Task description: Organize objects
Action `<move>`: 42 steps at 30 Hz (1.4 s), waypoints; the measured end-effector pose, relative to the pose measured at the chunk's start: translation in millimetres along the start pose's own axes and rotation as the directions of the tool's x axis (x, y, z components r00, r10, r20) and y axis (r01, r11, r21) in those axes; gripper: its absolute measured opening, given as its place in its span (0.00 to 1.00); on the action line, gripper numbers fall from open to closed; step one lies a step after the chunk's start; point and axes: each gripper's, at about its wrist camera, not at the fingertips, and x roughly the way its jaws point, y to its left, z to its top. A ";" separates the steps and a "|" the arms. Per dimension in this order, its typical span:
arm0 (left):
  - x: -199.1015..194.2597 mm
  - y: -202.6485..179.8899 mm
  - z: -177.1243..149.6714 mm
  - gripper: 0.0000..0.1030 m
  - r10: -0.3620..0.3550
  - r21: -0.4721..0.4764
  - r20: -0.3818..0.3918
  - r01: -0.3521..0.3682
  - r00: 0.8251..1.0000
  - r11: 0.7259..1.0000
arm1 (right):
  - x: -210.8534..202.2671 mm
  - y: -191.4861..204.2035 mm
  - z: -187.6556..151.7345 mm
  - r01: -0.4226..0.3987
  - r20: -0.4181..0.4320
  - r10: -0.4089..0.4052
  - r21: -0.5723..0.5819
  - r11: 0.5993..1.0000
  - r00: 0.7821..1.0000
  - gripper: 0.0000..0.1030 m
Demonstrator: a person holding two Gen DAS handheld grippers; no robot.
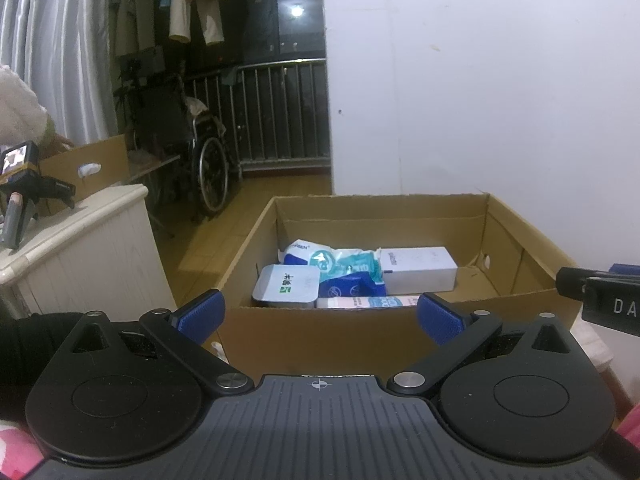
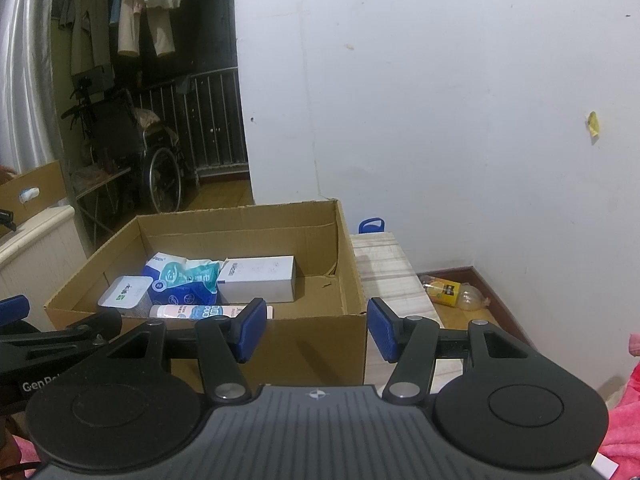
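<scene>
An open cardboard box (image 1: 520, 248) (image 2: 352, 256) stands on the floor ahead of both grippers. Inside lie a white carton (image 1: 418, 270) (image 2: 258, 276), a blue-and-teal soft pack (image 1: 344, 270) (image 2: 182, 278), a small white square tub (image 1: 286, 284) (image 2: 126, 290) and a pink-and-white tube (image 1: 366, 302) (image 2: 188, 311). My left gripper (image 1: 320, 318) is open and empty, hovering before the box's near wall. My right gripper (image 2: 316, 328) is open with nothing between its blue pads (image 2: 252, 330), at the box's near right corner.
A white cabinet (image 1: 80, 248) stands left of the box with another cardboard box (image 1: 90, 170) and a device on top. A pale block (image 2: 384, 268) sits right of the box, a yellow bottle (image 2: 452, 292) on the floor beyond. Pink cloth (image 2: 624, 412) lies near right.
</scene>
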 end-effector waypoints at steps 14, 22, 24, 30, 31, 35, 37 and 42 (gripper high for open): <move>0.4 -0.2 0.4 1.00 0.000 0.001 0.000 0.000 1.000 1.000 | 0.8 -0.3 0.3 -0.001 -0.002 0.001 0.000 1.000 1.000 0.57; 0.7 -0.3 0.5 1.00 0.000 -0.001 0.000 0.000 1.000 1.000 | 1.8 -0.2 0.3 -0.003 -0.007 0.003 -0.001 1.000 1.000 0.57; 0.8 -0.3 0.8 1.00 -0.002 0.000 -0.001 0.002 1.000 1.000 | 1.6 0.2 -0.2 -0.002 -0.008 0.002 0.001 1.000 1.000 0.57; 1.4 -1.1 0.9 1.00 -0.002 0.000 -0.001 0.002 1.000 1.000 | 1.1 0.0 -0.9 -0.002 -0.008 0.002 0.006 1.000 1.000 0.57; 1.3 -1.1 0.9 1.00 -0.002 -0.001 0.000 0.002 1.000 1.000 | 0.8 -0.9 -0.9 -0.004 -0.006 0.004 0.009 1.000 1.000 0.57; 1.9 -1.9 1.0 1.00 0.000 0.000 -0.001 0.000 1.000 1.000 | 1.1 -2.5 -0.8 -0.006 -0.006 0.006 0.012 1.000 1.000 0.57; 1.7 -1.6 1.0 1.00 0.000 -0.002 0.000 0.000 1.000 1.000 | 0.7 -2.7 -1.0 -0.005 -0.006 0.005 0.012 1.000 1.000 0.57; 1.9 -2.1 1.0 1.00 0.000 -0.001 0.000 0.000 1.000 1.000 | -0.3 -3.2 -1.3 -0.005 -0.007 0.005 0.013 1.000 1.000 0.57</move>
